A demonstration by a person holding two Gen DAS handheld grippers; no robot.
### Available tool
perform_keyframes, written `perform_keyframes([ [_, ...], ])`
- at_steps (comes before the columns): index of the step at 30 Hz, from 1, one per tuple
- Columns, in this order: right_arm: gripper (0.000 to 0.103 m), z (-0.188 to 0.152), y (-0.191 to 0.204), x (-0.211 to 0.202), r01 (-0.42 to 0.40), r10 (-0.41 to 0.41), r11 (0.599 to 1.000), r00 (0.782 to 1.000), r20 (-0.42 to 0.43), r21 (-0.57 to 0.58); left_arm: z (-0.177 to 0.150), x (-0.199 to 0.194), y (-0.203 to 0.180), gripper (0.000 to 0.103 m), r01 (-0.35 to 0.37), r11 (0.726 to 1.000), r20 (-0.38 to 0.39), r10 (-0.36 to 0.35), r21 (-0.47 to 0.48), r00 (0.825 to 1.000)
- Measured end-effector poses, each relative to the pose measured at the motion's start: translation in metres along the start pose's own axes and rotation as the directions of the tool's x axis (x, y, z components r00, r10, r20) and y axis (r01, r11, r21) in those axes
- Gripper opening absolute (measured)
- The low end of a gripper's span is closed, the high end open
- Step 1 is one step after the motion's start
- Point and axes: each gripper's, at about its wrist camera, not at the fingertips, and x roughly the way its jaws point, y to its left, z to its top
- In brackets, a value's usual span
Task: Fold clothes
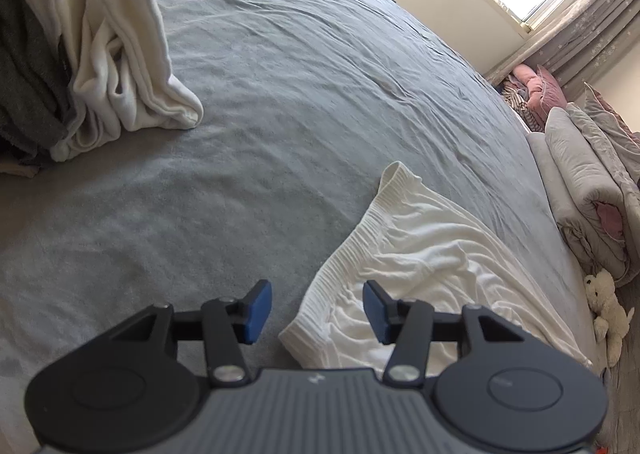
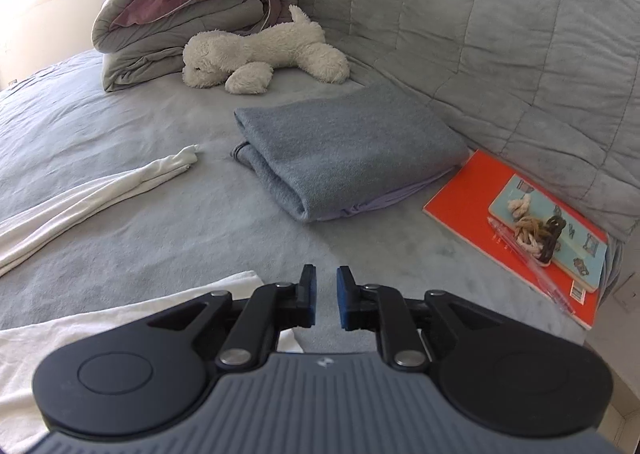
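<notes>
We see a grey-blue bed sheet [image 1: 280, 102] of matt, faintly napped cloth, creased. The white ribbed knit garment [image 1: 416, 254] looks soft and thin. The folded grey-blue woollen cloth [image 2: 344, 150] has a fine, matt weave. The white plush toy dog [image 2: 264, 54] is shaggy. The orange paper-covered book [image 2: 472, 194] looks smooth. Both grippers are matt black plastic with blue pads [image 1: 256, 310] and shiny metal pivots.

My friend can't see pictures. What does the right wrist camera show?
The right hand-held gripper hovers slightly open and empty over a grey bed, beside a white garment. Ahead lie a folded grey cloth, a white stuffed dog and an orange book.
</notes>
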Motion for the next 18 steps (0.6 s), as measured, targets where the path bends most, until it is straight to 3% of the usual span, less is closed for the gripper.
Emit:
perform_keyframes([
  [5, 0.024, -0.001, 0.009, 0.000, -0.048, 0.048, 0.998, 0.999, -0.006, -0.038, 0.002, 0.004, -0.009, 0.052, -0.002, 1.000, 0.003, 0.002, 0.026, 1.000],
  [7, 0.039, -0.001, 0.016, -0.001, -0.051, 0.052, 0.997, 0.999, 0.011, -0.062, 0.009, 0.006, -0.019, 0.055, 0.009, 0.998, 0.023, -0.011, 0.062, 1.000],
  [8, 0.041, -0.002, 0.019, -0.002, -0.053, 0.055, 0.996, 0.998, 0.017, -0.075, 0.014, 0.008, -0.024, 0.060, 0.016, 0.996, 0.032, -0.019, 0.085, 0.999],
  [11, 0.041, -0.004, 0.033, -0.002, -0.069, 0.071, 0.990, 0.997, 0.015, -0.123, 0.032, 0.017, -0.043, 0.073, 0.050, 0.985, 0.060, -0.060, 0.164, 0.996],
  [18, 0.042, -0.007, 0.062, -0.003, -0.102, 0.107, 0.977, 0.994, 0.017, -0.189, 0.058, 0.064, -0.065, 0.081, 0.074, 0.980, 0.051, -0.085, 0.183, 0.995],
])
